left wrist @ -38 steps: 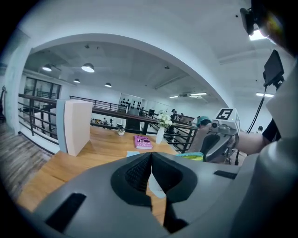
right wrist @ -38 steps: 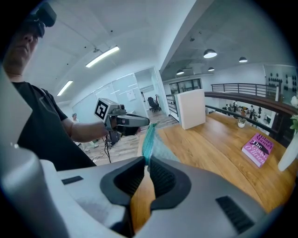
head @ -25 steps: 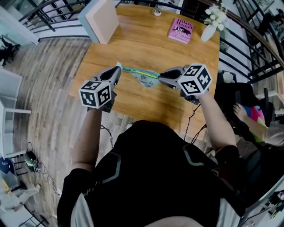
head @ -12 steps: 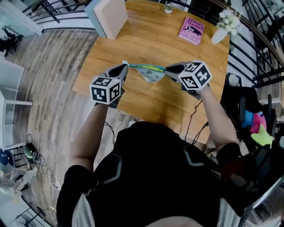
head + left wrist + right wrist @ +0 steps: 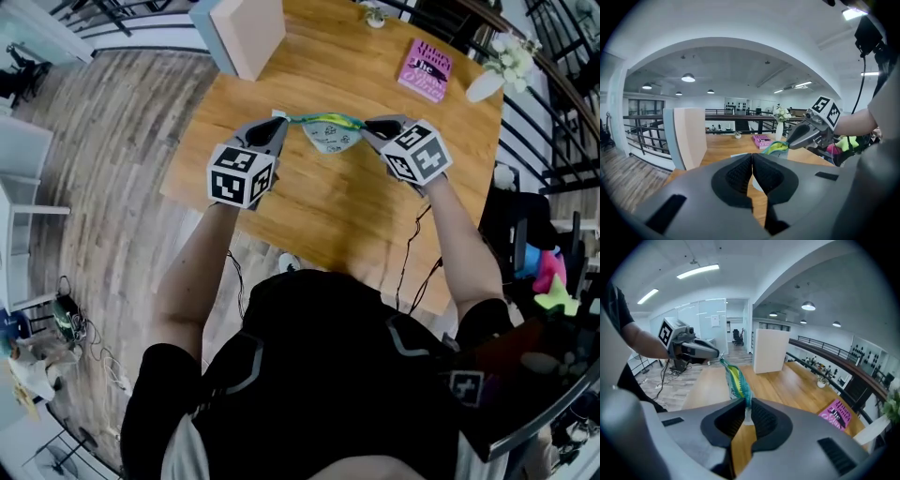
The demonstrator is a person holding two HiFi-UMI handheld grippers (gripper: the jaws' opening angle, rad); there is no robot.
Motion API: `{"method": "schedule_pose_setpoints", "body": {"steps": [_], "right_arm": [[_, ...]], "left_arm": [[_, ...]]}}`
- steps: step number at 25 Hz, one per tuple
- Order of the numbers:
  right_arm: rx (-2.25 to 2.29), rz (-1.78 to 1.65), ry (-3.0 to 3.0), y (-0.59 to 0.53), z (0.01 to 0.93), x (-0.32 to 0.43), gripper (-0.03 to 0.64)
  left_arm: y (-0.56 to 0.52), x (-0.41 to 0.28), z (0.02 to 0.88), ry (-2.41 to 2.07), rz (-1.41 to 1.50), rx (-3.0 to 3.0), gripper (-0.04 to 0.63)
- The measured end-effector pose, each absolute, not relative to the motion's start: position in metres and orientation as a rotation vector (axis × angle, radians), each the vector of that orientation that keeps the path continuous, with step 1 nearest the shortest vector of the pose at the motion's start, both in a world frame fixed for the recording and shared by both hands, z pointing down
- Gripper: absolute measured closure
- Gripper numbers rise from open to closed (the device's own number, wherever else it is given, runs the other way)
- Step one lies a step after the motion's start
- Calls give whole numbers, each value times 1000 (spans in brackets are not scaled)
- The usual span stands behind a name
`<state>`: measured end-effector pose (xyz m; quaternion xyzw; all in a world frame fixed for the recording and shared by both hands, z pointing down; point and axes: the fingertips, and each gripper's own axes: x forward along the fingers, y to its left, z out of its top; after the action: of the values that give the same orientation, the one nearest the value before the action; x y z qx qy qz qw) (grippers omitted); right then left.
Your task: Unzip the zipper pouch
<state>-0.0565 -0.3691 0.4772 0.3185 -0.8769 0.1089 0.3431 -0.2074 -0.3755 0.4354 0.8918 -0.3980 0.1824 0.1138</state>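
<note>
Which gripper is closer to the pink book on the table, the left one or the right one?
Right. The right gripper holds the pouch end nearer the book; the left gripper holds the other end, farther away, near the white box.

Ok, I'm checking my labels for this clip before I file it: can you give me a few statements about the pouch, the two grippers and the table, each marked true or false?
1. The teal and yellow zipper pouch lies flat on the wooden table. False: it is held stretched between the two grippers.
2. The right gripper is shut on one end of the pouch. True.
3. The left gripper has its jaws wide apart. False: they are together, pinching the pouch's other end.
4. A pink book lies on the table near a white vase with flowers. True.
</note>
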Motion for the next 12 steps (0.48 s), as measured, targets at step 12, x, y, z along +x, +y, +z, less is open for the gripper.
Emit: {"method": "schedule_pose_setpoints", "body": {"steps": [12], "right_arm": [[762, 244, -2240, -374, 555, -76, 566]], "left_arm": [[-376, -229, 527, -1089, 728, 2495, 565]]}}
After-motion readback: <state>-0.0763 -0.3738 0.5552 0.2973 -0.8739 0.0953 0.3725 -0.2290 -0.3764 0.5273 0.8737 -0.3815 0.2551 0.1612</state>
